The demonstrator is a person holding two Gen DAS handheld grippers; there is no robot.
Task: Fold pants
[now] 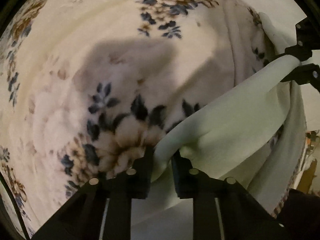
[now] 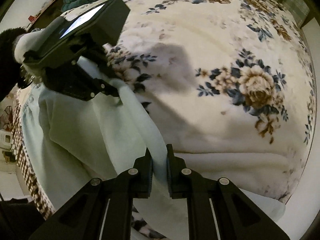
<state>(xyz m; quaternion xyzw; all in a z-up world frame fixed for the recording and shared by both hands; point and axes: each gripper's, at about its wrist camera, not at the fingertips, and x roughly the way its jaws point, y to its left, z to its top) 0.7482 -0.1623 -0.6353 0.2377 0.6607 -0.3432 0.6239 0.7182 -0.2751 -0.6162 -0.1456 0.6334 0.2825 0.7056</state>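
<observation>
Here both tongs, the left tongs (image 1: 163, 160) and the right tongs (image 2: 159, 160), are closed on one stretched edge of the pale green pants (image 2: 96, 128), lifting them taut above the near side of the floral blanket (image 2: 220, 80) on the bed, probably so the cloth hangs flat and can be laid over in a clean fold.

Pants (image 1: 230, 132) run past the frame's lower edge; blanket (image 1: 124, 64) blurred
</observation>
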